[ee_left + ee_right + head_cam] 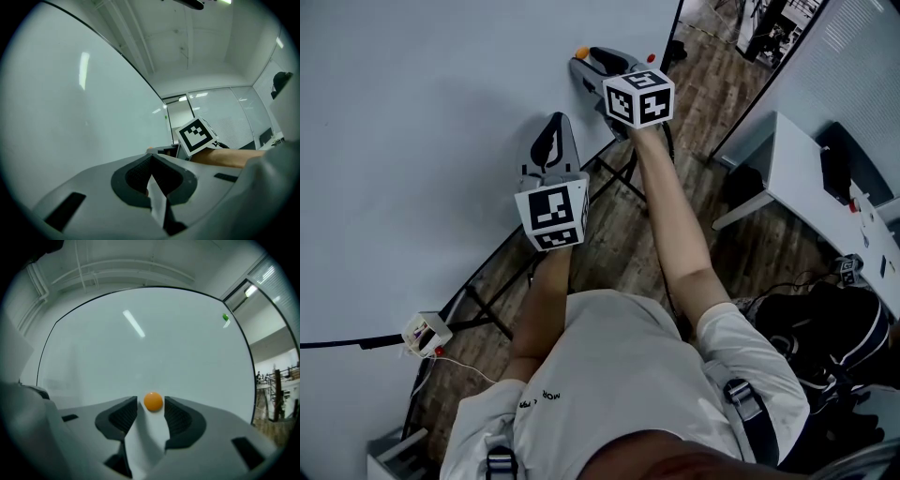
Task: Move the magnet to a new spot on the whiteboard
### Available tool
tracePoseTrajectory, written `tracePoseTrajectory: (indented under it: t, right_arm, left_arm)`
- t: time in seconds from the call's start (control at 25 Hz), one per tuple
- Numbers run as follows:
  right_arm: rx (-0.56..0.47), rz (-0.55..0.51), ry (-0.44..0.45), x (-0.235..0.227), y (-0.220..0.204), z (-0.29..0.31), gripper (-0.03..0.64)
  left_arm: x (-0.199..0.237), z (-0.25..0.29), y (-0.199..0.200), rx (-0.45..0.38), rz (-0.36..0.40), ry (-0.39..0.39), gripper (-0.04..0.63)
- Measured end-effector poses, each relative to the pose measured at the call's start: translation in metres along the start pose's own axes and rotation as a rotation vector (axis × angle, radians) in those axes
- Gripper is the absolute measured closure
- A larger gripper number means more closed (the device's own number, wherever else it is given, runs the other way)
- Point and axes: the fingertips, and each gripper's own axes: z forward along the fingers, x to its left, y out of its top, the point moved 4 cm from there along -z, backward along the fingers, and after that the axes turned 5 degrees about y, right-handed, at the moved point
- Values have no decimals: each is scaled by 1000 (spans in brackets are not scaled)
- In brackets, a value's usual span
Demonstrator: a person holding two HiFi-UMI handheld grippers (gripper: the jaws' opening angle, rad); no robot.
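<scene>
A small round orange magnet sticks to the whiteboard. My right gripper points straight at the board. Its jaws stand wide, with the magnet between the tips and a thin gap on each side, so the pads do not press on it. My left gripper hangs lower and to the left, close to the board. Its jaws meet with nothing in them.
A green magnet sits near the board's far edge, and a red dot shows by that edge. The board's black stand legs spread over the wooden floor. A white desk and a black backpack are at the right.
</scene>
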Motion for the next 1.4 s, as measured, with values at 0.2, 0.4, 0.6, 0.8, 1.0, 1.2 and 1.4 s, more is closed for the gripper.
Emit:
tracePoseTrajectory:
  t: [0.2,0.4,0.6,0.8,1.0,1.2,1.4]
  right_arm:
    - [-9,-2,-4,-2,2,0,437]
    - [-8,-13,6,-3,5,4,452]
    - [-17,-25,21,-2,5,3,483]
    - [-18,-52,18,-2,6,4,485]
    - [-18,-54,10,-1,5,2,485]
    - [-43,-52,-20,-1,8,-7,486]
    - [-64,-57,-25,8,14,-24,486]
  left_arm:
    - [0,0,-1,2,4,-5,592]
    - [1,4,-3,7,5,-8,592]
    - [2,4,-4,12,5,-8,592]
    - [2,7,-5,10,1,-14,592]
    - [-3,7,-5,17,-8,-20,592]
    - [-5,7,-1,6,-11,-23,592]
    - [-5,4,0,7,-17,-20,592]
